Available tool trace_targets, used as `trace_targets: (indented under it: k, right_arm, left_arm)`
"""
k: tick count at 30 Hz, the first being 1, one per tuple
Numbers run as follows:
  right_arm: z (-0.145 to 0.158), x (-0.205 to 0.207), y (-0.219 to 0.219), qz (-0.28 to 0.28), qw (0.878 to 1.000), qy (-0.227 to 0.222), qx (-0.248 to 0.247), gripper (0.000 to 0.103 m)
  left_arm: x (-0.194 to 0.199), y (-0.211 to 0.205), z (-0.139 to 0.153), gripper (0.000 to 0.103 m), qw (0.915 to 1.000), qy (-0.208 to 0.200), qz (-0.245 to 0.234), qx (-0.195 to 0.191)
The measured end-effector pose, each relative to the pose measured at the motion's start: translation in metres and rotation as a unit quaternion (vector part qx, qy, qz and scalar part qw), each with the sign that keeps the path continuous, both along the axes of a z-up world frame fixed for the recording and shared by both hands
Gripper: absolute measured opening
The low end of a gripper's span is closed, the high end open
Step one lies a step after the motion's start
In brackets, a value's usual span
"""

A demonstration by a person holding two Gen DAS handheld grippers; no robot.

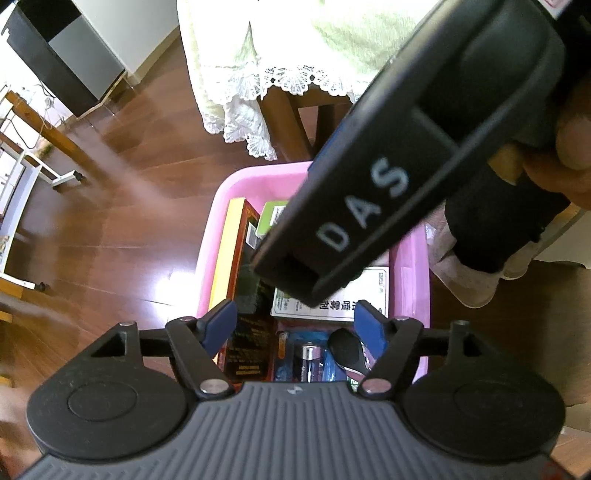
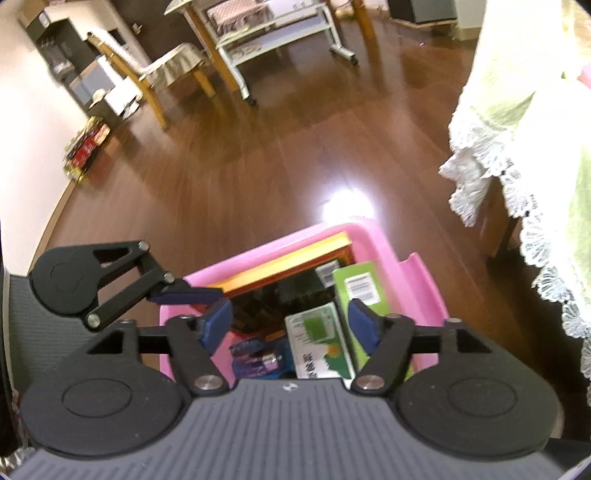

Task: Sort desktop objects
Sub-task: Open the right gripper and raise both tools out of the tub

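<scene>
Landmark: pink bin (image 1: pixel 410 266) on floor, holds boxes, battery pack (image 1: pixel 308 360).
L gripper (image 1: pixel 295 325): released, empty, directly above bin.
R gripper (image 2: pixel 290 323): released, empty, above bin, beside L.
Long axis: red box (image 1: pixel 243 280) lies along bin wall.
Nearer: cannot tell.

A room with a glossy dark wood floor (image 2: pixel 258 155)

A lace-edged pale tablecloth (image 2: pixel 517 155) hangs at right; a wooden chair (image 2: pixel 155 74) and white wheeled cart (image 2: pixel 280 29) stand by the far wall.
</scene>
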State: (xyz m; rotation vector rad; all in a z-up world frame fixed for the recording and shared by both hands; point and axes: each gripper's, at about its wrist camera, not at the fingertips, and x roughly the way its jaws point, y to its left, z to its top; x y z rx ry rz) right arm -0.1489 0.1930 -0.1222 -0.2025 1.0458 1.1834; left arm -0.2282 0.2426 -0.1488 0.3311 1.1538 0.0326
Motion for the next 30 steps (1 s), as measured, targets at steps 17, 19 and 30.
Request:
trace_targets:
  k: [17,19,30]
  right_arm:
    - [0.002,0.021,-0.012,-0.065,0.998,-0.016,0.022,0.100]
    - [0.003,0.022,-0.013,-0.067,0.997,-0.020,0.025,0.100]
    - [0.018,0.029,-0.025,-0.095,0.993,-0.050,0.052,0.100]
  left_arm:
    - [0.006,-0.011,0.010,0.097,0.9998,-0.009,-0.006,0.017]
    - [0.007,-0.011,0.009,0.102,0.9998,-0.011,-0.005,0.016]
    - [0.014,-0.012,0.012,0.102,0.9993,-0.021,0.000,0.030]
